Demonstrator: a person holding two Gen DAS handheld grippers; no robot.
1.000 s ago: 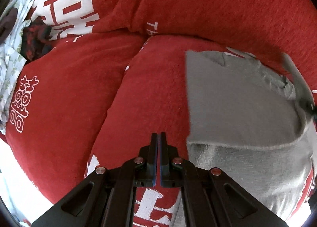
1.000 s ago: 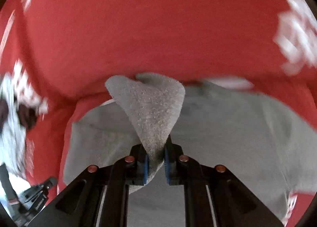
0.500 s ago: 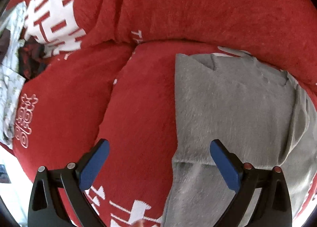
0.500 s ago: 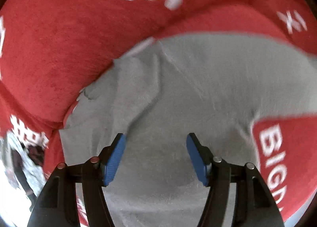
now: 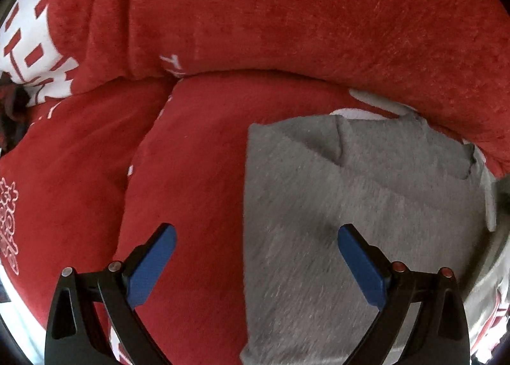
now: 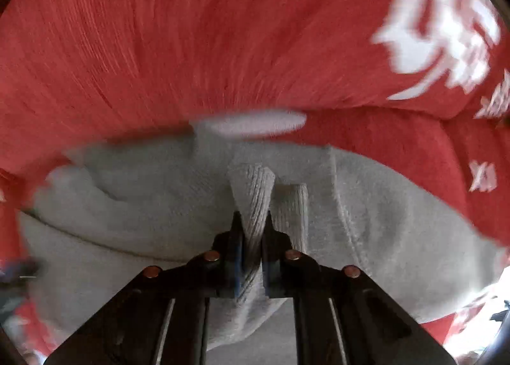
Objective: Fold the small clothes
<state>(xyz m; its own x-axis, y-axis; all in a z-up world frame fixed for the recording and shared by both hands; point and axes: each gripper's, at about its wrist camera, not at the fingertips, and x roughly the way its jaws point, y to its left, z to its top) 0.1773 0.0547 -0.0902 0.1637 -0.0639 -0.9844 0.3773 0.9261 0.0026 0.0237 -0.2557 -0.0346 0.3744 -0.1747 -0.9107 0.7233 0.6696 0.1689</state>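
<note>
Right wrist view: my right gripper [image 6: 251, 237] was clenched on a ribbed fold of the grey garment [image 6: 159, 205] — it lay on the red blanket [image 6: 191, 46]. My left gripper [image 5: 255, 256] hung spread wide over the garment's left edge, touching nothing I could see.

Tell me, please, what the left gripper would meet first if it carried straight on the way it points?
Probably the left edge of the grey garment on the red blanket; the open left gripper straddles that edge, though depth is unclear.
</note>
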